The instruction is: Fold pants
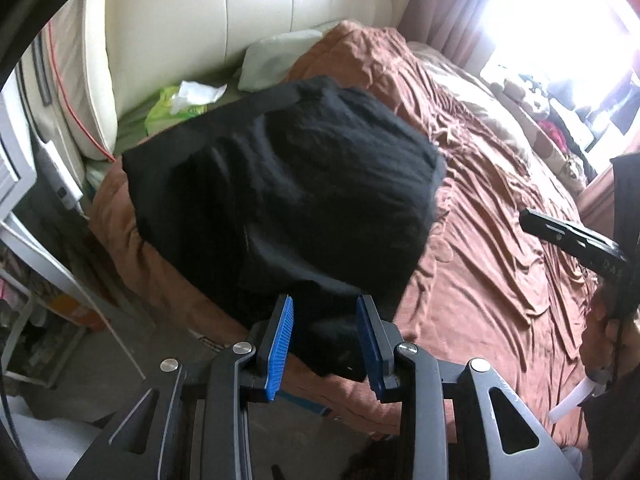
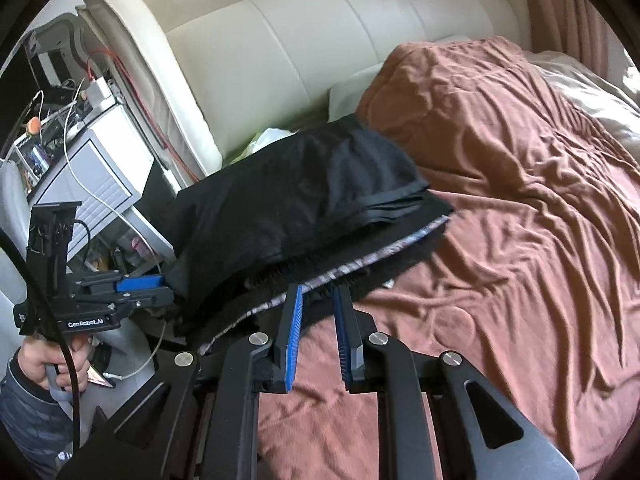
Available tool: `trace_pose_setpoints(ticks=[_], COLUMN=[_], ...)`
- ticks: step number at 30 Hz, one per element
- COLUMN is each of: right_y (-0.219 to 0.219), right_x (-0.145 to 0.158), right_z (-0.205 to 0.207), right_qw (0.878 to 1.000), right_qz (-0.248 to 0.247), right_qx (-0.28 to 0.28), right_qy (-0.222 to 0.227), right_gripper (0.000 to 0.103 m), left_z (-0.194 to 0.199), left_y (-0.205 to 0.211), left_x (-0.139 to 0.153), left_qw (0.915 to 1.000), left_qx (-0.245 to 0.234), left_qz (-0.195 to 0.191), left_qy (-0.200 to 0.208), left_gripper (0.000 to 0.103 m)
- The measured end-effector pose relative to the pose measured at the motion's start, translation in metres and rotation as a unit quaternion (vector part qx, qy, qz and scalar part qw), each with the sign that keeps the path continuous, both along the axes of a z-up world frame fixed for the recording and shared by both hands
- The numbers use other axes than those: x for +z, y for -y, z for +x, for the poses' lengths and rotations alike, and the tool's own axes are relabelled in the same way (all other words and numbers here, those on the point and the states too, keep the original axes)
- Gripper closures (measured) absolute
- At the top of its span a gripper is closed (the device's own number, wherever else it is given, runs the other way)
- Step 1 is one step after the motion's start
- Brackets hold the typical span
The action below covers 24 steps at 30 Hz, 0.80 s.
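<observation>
In the left wrist view, the black pants (image 1: 280, 184) lie as a thick folded bundle on the brown blanket (image 1: 500, 240) of a bed, near the edge of the bed which is close to the camera. The left gripper (image 1: 325, 332) is at the near edge of the bundle. Its two blue pads (image 1: 280, 344) stand apart, and a fold of the black cloth lies between them; the pads do not press on it. Behind the pants there is a cream headboard (image 1: 240, 12), a pale pillow (image 1: 276, 60) and a green packet (image 1: 176, 108) with white paper. At the right edge I see a part of the right gripper (image 1: 568, 236), held by a hand (image 1: 604, 336), well apart from the pants. From here I cannot tell how its jaws stand.

In the right wrist view, the pants (image 2: 300, 200) show several layers one on another, with a patterned inner band (image 2: 360, 264) along the lower edge. The right gripper (image 2: 318, 320) is just before this edge. Its blue pads (image 2: 294, 336) are spread, with only the blanket (image 2: 520, 200) and a little dark cloth at the tips between them, so it grips nothing. At the left, the left gripper (image 2: 160, 286) touches the side of the bundle, held by a hand (image 2: 52, 360). In this view its fingers seem nearly together on the cloth, but the contact is hidden. Behind it stands a white cabinet (image 2: 92, 180) with cables.
</observation>
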State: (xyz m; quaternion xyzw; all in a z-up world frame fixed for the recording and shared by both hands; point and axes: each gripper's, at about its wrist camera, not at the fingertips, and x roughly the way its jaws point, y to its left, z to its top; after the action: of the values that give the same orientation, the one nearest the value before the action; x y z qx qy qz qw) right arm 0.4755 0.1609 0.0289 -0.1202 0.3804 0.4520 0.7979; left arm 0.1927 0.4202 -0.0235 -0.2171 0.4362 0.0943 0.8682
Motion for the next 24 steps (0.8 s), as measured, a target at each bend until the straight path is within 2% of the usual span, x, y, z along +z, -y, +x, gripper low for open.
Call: trace_pose_setpoints(ticks=[1, 2, 3, 4, 6, 8, 10, 11, 12, 15, 16, 17, 24], right_y=[0.009, 0.015, 0.025, 0.033, 0.047, 0.061, 0.076, 0.084, 0.09, 0.108, 0.116, 0.122, 0.164], right_x=[0.006, 0.009, 0.015, 0.02, 0.028, 0.035, 0.043, 0.048, 0.051, 0.061, 0.066, 0.069, 0.09], right_z=[-0.004, -0.008, -0.013, -0.018, -0.027, -0.036, -0.046, -0.053, -0.057, -0.069, -0.074, -0.078, -0.114], right_qw=[1.0, 1.0, 1.0, 1.0, 0.999, 0.999, 0.999, 0.999, 0.999, 0.998, 0.997, 0.997, 0.993], right_qz=[0.003, 0.005, 0.011, 0.014, 0.018, 0.017, 0.015, 0.016, 0.016, 0.014, 0.016, 0.019, 0.025], right_qx=[-0.005, -0.008, -0.013, -0.016, -0.021, -0.026, -0.032, -0.033, -0.035, -0.049, -0.054, -0.057, -0.093], right_qy=[0.002, 0.004, 0.009, 0.014, 0.017, 0.02, 0.03, 0.035, 0.038, 0.047, 0.049, 0.05, 0.074], right_gripper=[0.066, 0.059, 0.045, 0.036, 0.033, 0.029, 0.02, 0.02, 0.019, 0.006, 0.001, 0.0, 0.0], left_z=[-0.003, -0.006, -0.008, -0.009, -0.009, -0.009, -0.013, -0.014, -0.016, -0.02, -0.021, -0.023, -0.038], left_y=[0.002, 0.006, 0.009, 0.014, 0.023, 0.031, 0.042, 0.048, 0.053, 0.071, 0.077, 0.083, 0.119], left_x=[0.004, 0.01, 0.012, 0.017, 0.024, 0.03, 0.039, 0.044, 0.048, 0.061, 0.065, 0.07, 0.094], left_qw=[1.0, 0.9999, 0.9999, 0.9999, 0.9998, 0.9996, 0.999, 0.9987, 0.9984, 0.9971, 0.9965, 0.9957, 0.9918], left_qx=[0.002, 0.002, 0.001, -0.001, -0.005, -0.008, -0.009, -0.012, -0.014, -0.018, -0.021, -0.025, -0.029], left_qz=[0.001, 0.002, 0.002, 0.005, 0.014, 0.02, 0.029, 0.029, 0.028, 0.044, 0.051, 0.059, 0.096], left_qy=[0.005, 0.011, 0.014, 0.016, 0.016, 0.018, 0.032, 0.041, 0.046, 0.059, 0.063, 0.067, 0.079], left_gripper=[0.068, 0.068, 0.068, 0.068, 0.065, 0.053, 0.037, 0.032, 0.022, 0.004, 0.002, 0.002, 0.001])
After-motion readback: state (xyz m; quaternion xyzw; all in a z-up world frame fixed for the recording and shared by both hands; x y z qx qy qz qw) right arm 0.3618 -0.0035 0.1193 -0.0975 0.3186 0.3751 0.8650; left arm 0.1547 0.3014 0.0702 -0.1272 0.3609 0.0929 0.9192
